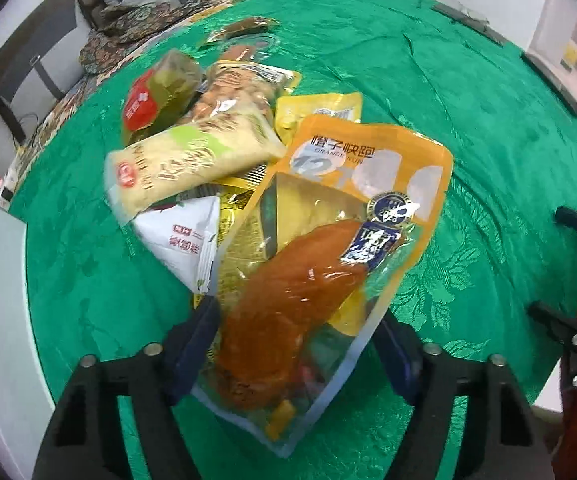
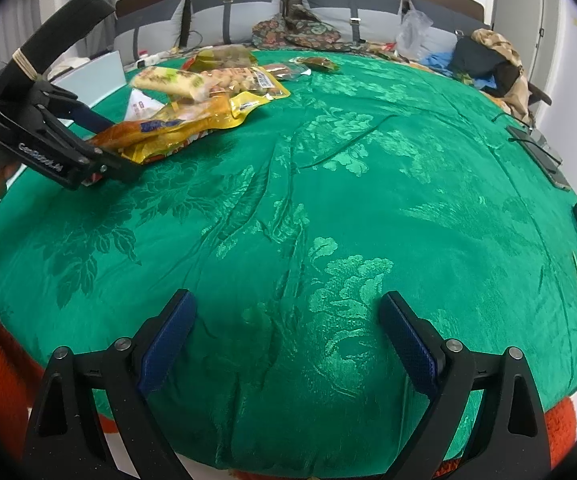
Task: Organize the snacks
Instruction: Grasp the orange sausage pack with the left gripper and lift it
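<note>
Left gripper (image 1: pixel 294 344) grasps one orange pouch (image 1: pixel 340 232); about seven more packs (image 1: pixel 192 160) piled far left; right gripper (image 2: pixel 288 344) released over green bed (image 2: pixel 368 200).

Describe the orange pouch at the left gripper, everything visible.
The orange pouch is a glossy plastic packet: orange top with Chinese text and "ORANGE RUN", a dark blue seal and label, and a clear window showing a reddish-brown piece of food. It looks sealed and lies tilted between the fingers of the left gripper, its near end lifted and its far end over the snack pile on the green tablecloth.
</note>
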A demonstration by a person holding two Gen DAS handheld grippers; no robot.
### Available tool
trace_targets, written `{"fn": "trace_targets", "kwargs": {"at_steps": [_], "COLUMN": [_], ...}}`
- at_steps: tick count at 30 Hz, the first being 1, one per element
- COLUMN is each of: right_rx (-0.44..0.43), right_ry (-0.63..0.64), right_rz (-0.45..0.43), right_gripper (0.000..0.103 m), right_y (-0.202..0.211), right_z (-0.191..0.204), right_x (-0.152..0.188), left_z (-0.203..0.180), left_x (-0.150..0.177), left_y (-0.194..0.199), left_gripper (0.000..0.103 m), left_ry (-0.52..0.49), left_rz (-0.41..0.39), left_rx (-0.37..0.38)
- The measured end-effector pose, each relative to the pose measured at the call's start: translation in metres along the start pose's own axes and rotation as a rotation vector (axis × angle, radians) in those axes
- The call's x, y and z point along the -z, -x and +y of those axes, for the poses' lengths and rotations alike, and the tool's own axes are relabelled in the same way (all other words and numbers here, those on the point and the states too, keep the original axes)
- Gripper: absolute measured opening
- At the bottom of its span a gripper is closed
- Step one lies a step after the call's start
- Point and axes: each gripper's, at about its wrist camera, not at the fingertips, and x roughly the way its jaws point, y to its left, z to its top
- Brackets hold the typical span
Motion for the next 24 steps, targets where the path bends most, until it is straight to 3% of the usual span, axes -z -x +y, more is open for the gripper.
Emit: {"fn": "trace_targets", "kwargs": {"at_steps": [10, 24], "right_rx": [0.000, -0.001], "right_ry": [0.000, 0.000], "right_rz": [-0.001, -0.001], "right_gripper": [0.096, 0.096], "right_y": [-0.001, -0.001], "right_z": [0.000, 0.000], "right_x": [-0.001, -0.001], "left_z": [0.008, 0.015], "left_x": [0.006, 0.029], "left_y": [0.008, 0.013], "left_gripper": [0.052, 0.049], "left_ry": [0.035, 0.105], "left_rz": [-0.019, -0.015], "left_rx": [-0.023, 0.001]}}
